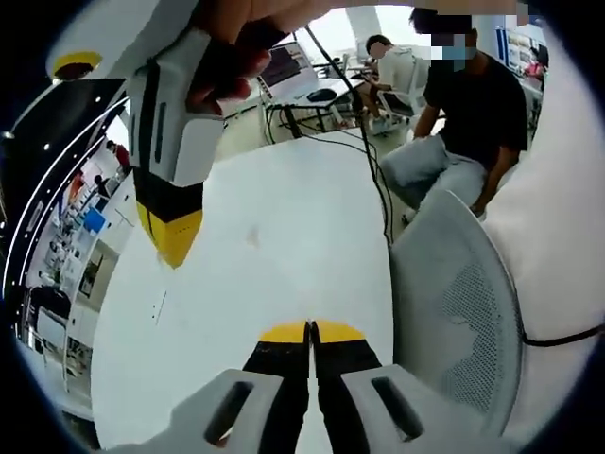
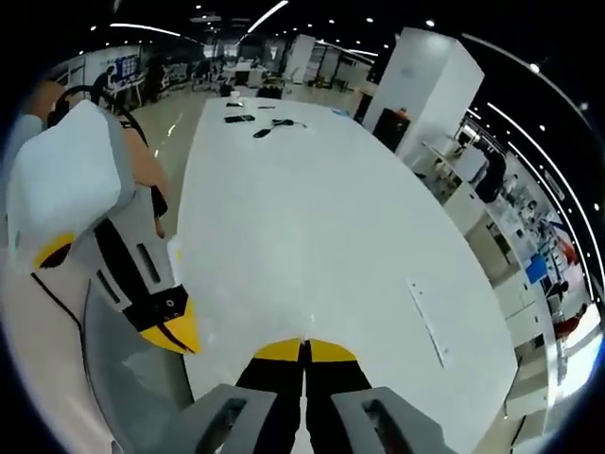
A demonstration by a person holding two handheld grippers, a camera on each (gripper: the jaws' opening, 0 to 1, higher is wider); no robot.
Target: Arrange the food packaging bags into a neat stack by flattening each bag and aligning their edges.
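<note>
Left tongs (image 1: 311, 331) and right tongs (image 2: 304, 350) are both closed on nothing. They hover over the white tabletop (image 2: 312, 227), beside a mesh chair (image 1: 468, 312)

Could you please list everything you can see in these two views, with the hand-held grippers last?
table: one, white, long, under both grippers
chair: one, grey mesh, right of the table in the left gripper view
cables: a few, black, running over the table's far end
seated people: two, beyond the table
small items: several, dark, at the table's far end
label: one, white, on the table's right part
left hand-held gripper: yellow tips, jaws together, nothing held
right hand-held gripper: yellow tips, jaws together, nothing held
</note>
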